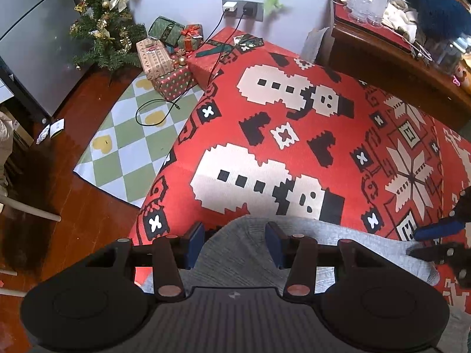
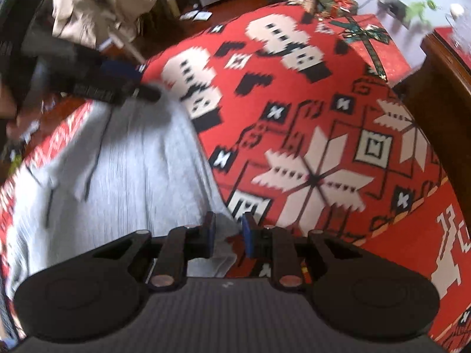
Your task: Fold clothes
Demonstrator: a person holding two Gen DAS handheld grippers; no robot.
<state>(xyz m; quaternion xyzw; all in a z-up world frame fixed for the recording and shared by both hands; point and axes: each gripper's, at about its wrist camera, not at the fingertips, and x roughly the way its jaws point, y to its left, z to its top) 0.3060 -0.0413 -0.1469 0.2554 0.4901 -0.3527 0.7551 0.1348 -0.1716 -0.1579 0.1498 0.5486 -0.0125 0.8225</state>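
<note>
A grey ribbed garment (image 1: 323, 235) (image 2: 132, 176) lies flat on the red patterned tablecloth (image 1: 368, 111) (image 2: 323, 111), near the table's front edge. My left gripper (image 1: 235, 244) (image 2: 144, 83) points steeply down over the garment's left far corner. Its jaws stand wide, with cloth lying between the blue pads (image 1: 195, 244) and not pinched. My right gripper (image 2: 229, 231) (image 1: 418, 243) is at the garment's right far corner. Its jaws are narrow but apart, and a tip of grey cloth and some red tablecloth show in the gap. The right wrist view is blurred.
Left of the table the floor holds a Christmas tree (image 1: 103, 29), wrapped gifts (image 1: 167, 58), a checked mat (image 1: 126, 135) and a loose cable (image 1: 159, 111). A dark wooden sideboard (image 1: 397, 58) with glass jars (image 1: 365, 3) stands at the back right. A beige garment (image 2: 97, 3) hangs beyond the table.
</note>
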